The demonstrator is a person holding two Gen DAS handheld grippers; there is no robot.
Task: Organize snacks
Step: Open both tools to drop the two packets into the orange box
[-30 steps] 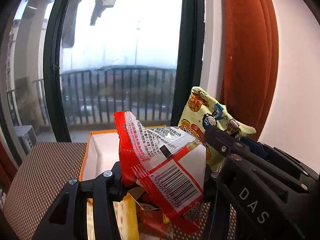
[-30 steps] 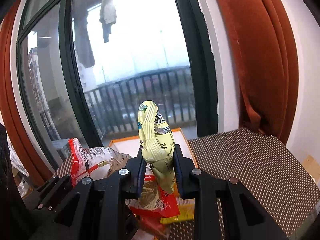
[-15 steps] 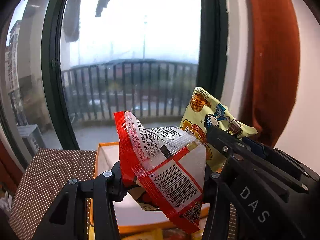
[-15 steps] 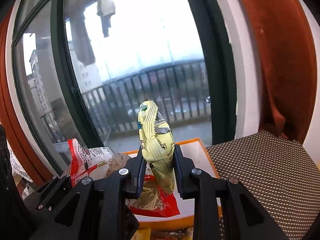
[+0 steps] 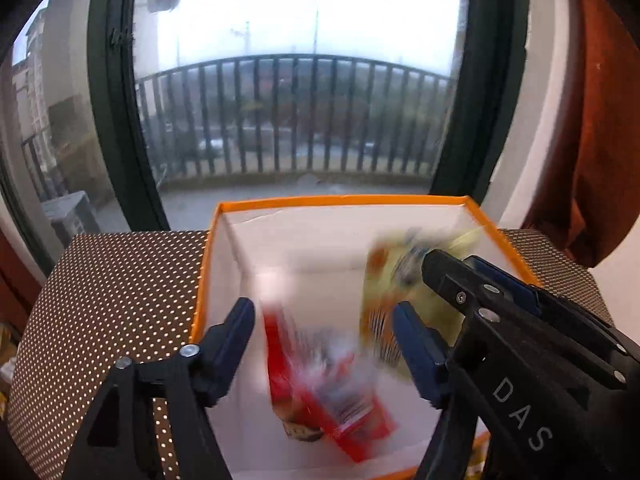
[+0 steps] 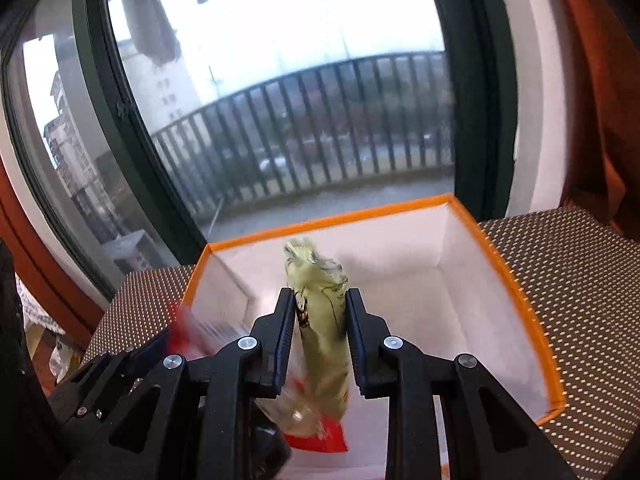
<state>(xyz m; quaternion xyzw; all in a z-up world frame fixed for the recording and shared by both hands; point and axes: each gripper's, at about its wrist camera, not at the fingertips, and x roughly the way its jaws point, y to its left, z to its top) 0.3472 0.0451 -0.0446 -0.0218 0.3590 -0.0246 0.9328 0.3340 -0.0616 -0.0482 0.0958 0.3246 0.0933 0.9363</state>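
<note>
An orange-rimmed box (image 5: 340,201) with white walls stands on the dotted brown table. In the left wrist view my left gripper (image 5: 324,324) hangs over it, its jaws opening. A red snack packet (image 5: 320,380), blurred, drops free between the pads into the box. In the right wrist view my right gripper (image 6: 320,320) is shut on a yellow snack packet (image 6: 322,320) above the orange-rimmed box (image 6: 332,216). That yellow snack packet (image 5: 400,280) shows blurred at the right of the left wrist view. The red snack packet (image 6: 320,436) lies low in the box below my right gripper.
The dotted brown table (image 5: 116,292) extends left and right of the box, dotted brown table (image 6: 580,280). A dark-framed window (image 5: 120,120) with a balcony railing stands just behind. An orange curtain (image 5: 592,140) hangs at the right. Clutter (image 6: 36,320) sits at the far left.
Both grippers have moved forward and down over the box. My left gripper has opened and let go of the red packet, which falls into the box. The right gripper still grips the yellow packet.
</note>
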